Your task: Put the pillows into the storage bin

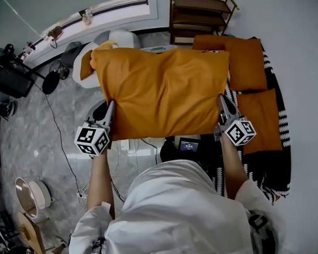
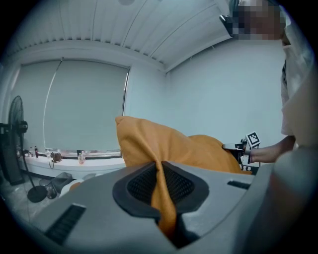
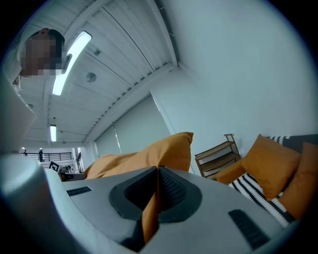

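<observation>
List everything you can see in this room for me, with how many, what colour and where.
held pillow: one, orange, up in the air between the two grippers.
other pillows: three, orange, on the mat at the right.
mat: one, black with white stripes, on the floor at the right.
shelf: one, brown wood, against the far wall.
fan: one, black, on a stand at the left by the window.
tub: one, white, behind the held pillow, mostly hidden.
left gripper: one, grey, shut on the held pillow's left edge.
right gripper: one, grey, shut on its right edge.
shirt: one, white, on the person at the bottom.
</observation>
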{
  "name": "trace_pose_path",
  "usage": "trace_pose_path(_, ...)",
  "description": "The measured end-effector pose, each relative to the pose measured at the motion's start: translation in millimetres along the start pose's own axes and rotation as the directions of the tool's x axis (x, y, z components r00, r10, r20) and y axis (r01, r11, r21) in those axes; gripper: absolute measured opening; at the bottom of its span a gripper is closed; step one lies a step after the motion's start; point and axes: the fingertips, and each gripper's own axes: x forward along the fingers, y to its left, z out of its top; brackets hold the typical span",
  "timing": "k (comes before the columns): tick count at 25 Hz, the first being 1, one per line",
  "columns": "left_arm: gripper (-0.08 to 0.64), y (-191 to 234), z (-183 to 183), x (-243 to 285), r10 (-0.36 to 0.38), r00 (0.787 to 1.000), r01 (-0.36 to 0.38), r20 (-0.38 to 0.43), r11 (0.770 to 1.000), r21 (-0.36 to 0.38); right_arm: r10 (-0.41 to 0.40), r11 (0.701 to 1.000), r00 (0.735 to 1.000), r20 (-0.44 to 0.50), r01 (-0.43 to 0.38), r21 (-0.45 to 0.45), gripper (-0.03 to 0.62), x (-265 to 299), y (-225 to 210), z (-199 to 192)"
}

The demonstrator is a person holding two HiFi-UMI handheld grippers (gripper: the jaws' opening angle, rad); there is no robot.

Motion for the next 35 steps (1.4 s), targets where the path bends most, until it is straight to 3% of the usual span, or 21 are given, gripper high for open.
trace_pose_path(10,0.040,83.5,27.6,105.2,0.025,1.000,-0.025,-0.014,0.999,-0.032,0.026,0.999,0.999,-0.025,-0.025,0.025,0.035,137.8,-46.1,18.1)
trace_pose_path(20,0.038,123.8,42.5,180.3,-0.021,1.000,0.021,-0.015,1.000,-0.002,-0.018,0.999,1.000,0.010,0.017,0.045,0.035,191.4,-79.5,20.8)
trace_pose_path(29,0.037,185.1,62.8,287.8,-0.160,0.987,0.161,-0.017,0.987,0.016,-0.132,0.990,0.990,0.049,0.129,0.056,0.034,250.8,-107.8,25.3)
trace_pose_path(32,0.037,213.2,71.7,340.5,-0.237,0.971,0.238,-0.027,0.971,0.038,-0.207,0.977,0.975,0.079,0.202,0.062,0.034,275.9,-118.0,24.6)
trace_pose_path(35,0.037,243.0,79.1,396.6,-0.331,0.941,0.336,-0.069,0.940,0.061,-0.318,0.946,0.943,0.103,0.308,0.100,0.034,297.7,-120.4,14.6)
